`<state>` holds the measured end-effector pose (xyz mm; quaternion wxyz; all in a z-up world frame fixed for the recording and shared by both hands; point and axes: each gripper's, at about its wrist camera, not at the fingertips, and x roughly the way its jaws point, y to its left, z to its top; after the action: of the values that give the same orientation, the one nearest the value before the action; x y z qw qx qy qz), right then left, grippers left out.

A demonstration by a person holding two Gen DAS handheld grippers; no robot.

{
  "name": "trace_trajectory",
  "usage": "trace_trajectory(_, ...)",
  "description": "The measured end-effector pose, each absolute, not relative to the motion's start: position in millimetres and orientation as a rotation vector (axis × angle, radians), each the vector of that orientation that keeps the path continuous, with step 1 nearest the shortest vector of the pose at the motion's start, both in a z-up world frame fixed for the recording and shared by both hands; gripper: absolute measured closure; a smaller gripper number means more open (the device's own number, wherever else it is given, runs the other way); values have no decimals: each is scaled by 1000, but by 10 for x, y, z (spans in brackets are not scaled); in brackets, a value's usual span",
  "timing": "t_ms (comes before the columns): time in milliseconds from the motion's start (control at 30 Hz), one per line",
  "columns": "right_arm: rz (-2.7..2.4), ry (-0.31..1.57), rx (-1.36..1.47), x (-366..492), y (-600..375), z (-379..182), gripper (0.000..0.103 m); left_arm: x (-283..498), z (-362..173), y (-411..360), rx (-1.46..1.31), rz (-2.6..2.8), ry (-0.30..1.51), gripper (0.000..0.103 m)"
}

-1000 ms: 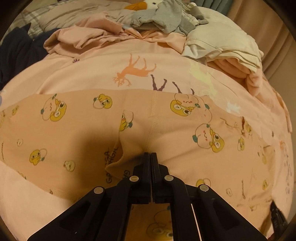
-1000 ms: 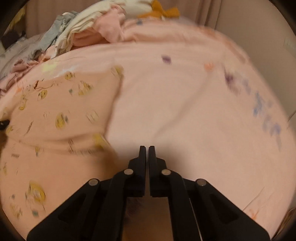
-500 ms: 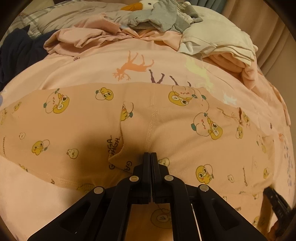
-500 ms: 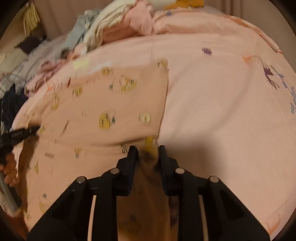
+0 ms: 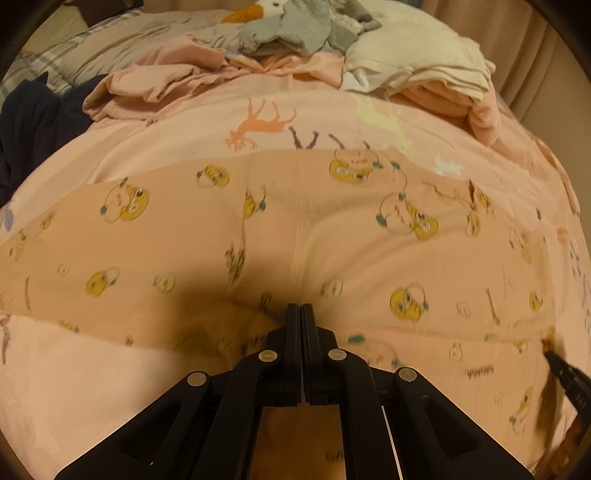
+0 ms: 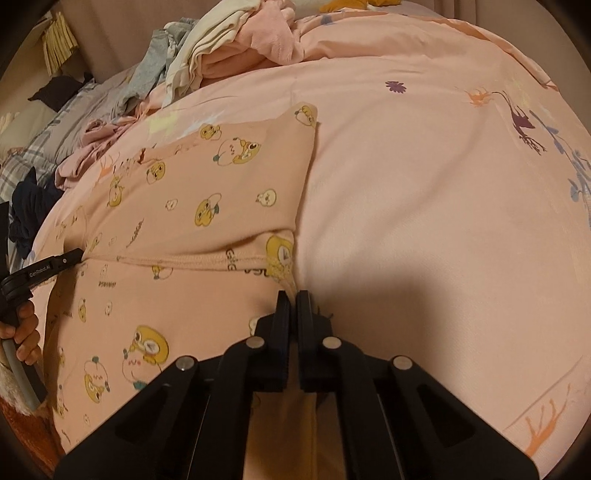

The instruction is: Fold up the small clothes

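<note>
Your left gripper is pinched shut on the near edge of the peach cartoon-print garment. Your right gripper clamps that garment's near right corner. The garment lies spread flat on the pink bedsheet. Beyond the garment, a heap of clothes and a grey plush goose sit on the bed.

a peach garment printed with yellow cartoon chicks lies spread flat on the pink bedsheet.
</note>
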<state>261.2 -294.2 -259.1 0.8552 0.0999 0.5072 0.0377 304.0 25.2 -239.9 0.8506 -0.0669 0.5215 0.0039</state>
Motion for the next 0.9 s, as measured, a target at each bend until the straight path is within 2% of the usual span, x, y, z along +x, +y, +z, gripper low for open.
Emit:
trace_trajectory(67,80,1073,218,2589,-2971,-2548,99,3012,-2296,255,-153,-9,1098,97)
trace_trajectory(167,119,1006,252,2602,-2970,-2309,96,2988,-2044,198,-192,-79,1003,97)
trace_trajectory(233,99,980,200,2667,-2905,-2225,76,3045,-1948,107,-186,-55,963,97)
trace_trajectory(267,81,973,158,2738,-2851,-2221,63,3107,-1943,55,-180,-39,961,97)
trace_trajectory(333,74,998,206,2857,-2850,-2333,80,3251,-2039,-7,-168,-33,985,97)
trace_trajectory(367,86,1030,249,2904,-2874,-2407,98,3347,-2166,-16,-174,-21,1038,97)
trace_trajectory(433,86,1088,296,2969,-2896,-2585,98,3466,-2469,25,-231,-1,1167,97)
trace_trajectory(500,94,1060,231,2897,-2850,-2595,98,3381,-2487,64,-203,9,1079,97)
trace_trajectory(700,85,1058,173,2744,-2831,-2614,97,3054,-2503,-82,59,20,1002,97)
trace_trajectory(900,85,1084,192,2687,-2884,-2598,98,2991,-2493,156,-53,-6,1058,97)
